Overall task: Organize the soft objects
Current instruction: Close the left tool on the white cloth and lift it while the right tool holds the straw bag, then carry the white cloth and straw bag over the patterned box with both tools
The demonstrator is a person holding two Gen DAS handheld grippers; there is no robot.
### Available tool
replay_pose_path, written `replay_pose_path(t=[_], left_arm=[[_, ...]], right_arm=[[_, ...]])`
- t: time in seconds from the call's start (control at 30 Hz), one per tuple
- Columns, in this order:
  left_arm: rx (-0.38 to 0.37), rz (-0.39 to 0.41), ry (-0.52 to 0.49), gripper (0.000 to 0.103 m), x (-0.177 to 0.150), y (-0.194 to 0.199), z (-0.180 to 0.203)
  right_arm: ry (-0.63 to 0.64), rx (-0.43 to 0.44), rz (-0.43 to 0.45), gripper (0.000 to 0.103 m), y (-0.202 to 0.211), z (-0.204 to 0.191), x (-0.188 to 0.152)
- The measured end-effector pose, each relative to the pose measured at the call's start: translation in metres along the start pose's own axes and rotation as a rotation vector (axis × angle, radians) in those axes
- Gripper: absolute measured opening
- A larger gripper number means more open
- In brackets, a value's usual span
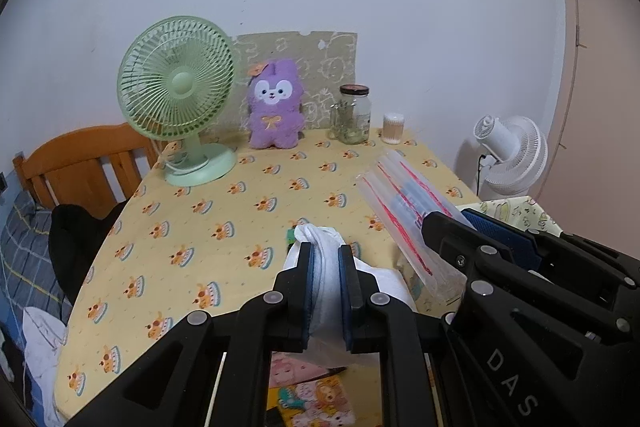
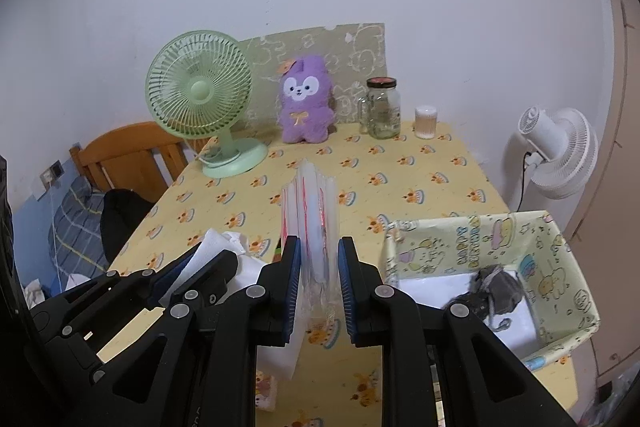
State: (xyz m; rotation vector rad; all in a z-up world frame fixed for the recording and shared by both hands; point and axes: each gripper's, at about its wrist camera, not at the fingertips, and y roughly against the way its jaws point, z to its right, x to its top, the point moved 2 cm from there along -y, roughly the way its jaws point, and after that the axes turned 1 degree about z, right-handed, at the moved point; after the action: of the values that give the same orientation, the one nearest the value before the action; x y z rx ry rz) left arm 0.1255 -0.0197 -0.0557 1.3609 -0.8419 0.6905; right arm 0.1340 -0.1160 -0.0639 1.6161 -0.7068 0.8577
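Observation:
My left gripper (image 1: 325, 251) is shut on a white soft cloth (image 1: 326, 279) and holds it above the yellow tablecloth (image 1: 224, 211). My right gripper (image 2: 319, 247) is shut on a clear zip bag (image 2: 316, 211) with red seal lines, held upright. The bag also shows at the right of the left wrist view (image 1: 404, 203), beside the cloth. The cloth shows left of the bag in the right wrist view (image 2: 224, 247). A purple plush toy (image 1: 275, 105) sits at the back of the table.
A green desk fan (image 1: 178, 95), a glass jar (image 1: 354, 113) and a cotton-swab tub (image 1: 393, 128) stand along the back. A patterned paper box (image 2: 492, 267) with a grey item inside sits at the right. A white floor fan (image 2: 558, 151) stands beyond the table. A wooden bed frame (image 1: 80, 163) is at left.

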Motion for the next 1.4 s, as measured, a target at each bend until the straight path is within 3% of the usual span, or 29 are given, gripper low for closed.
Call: replay_pose_path(t=[0.57,1.4], left_arm=[[-0.059,0.042,-0.066,0.009,0.02,-0.005,0.055],[-0.145,0.008,-0.124,0.009,0.016,-0.041,0.125]], right_arm=[[-0.052,-0.067,0.058,0.023,0.02,0.052,0.012],[-0.114,-0.177,0.045,0.023,0.016,0.128,0.0]])
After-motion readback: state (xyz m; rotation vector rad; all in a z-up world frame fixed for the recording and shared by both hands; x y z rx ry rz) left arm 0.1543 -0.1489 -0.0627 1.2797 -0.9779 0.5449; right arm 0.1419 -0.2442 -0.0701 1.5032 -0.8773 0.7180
